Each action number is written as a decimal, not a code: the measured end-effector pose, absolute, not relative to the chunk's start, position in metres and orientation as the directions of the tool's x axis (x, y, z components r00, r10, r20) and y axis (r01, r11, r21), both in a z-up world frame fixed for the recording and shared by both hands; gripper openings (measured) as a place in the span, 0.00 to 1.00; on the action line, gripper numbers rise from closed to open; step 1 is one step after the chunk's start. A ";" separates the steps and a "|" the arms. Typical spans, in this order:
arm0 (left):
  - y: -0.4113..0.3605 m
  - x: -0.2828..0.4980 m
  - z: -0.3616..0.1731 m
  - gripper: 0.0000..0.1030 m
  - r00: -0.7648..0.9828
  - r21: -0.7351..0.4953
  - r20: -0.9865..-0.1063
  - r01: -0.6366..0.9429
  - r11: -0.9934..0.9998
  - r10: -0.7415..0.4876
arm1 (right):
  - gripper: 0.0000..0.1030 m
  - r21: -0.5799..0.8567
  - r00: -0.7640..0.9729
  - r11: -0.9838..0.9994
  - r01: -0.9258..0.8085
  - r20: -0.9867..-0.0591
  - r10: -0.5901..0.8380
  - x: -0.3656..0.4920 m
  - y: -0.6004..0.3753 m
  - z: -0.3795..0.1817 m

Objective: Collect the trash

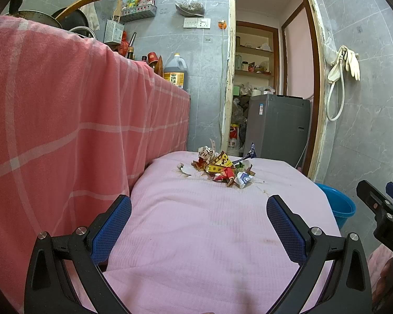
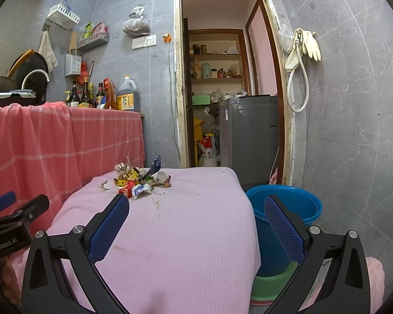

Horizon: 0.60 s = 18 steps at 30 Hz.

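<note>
Trash pile [image 1: 220, 166] is lying on the pink-covered worktop [image 1: 196, 222], well ahead of both tongs. Left tongs [image 1: 199, 209] are facing it squarely; right tongs [image 2: 196, 209] are seeing it up-left. Both gaping, empty. Blue bucket [image 2: 301, 204] is standing beside the worktop's right edge.

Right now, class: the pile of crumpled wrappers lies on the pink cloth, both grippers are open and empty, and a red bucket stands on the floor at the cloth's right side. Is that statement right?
One detail is wrong: the bucket is blue, not red, as the right wrist view shows. The rest stands: the pile of crumpled wrappers lies on the pink cloth, and the left gripper and right gripper are open and empty.
</note>
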<state>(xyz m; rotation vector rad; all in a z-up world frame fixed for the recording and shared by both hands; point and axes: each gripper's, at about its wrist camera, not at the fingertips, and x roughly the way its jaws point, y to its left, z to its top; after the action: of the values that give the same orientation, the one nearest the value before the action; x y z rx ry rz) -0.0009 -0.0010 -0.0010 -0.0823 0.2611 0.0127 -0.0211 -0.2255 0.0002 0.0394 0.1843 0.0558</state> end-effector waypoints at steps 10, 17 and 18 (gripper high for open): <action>0.000 0.000 -0.002 0.98 0.966 -0.080 -0.259 -0.023 0.997 0.002 | 1.00 0.044 0.982 0.997 -0.058 -0.178 0.065 -0.025 -0.227 0.004; 0.000 0.000 -0.002 0.98 0.966 -0.080 -0.259 -0.023 0.996 0.002 | 1.00 0.044 0.982 0.997 -0.057 -0.176 0.064 -0.022 -0.225 0.002; 0.000 0.000 -0.002 0.98 0.966 -0.080 -0.259 -0.024 0.997 0.002 | 1.00 0.043 0.983 0.997 -0.057 -0.175 0.064 -0.022 -0.225 0.002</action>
<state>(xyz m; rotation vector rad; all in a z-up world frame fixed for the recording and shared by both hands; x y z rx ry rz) 0.0000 -0.0001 -0.0018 -0.0826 0.2618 0.0130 -0.0225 -0.2250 0.0020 0.0379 0.1772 0.0606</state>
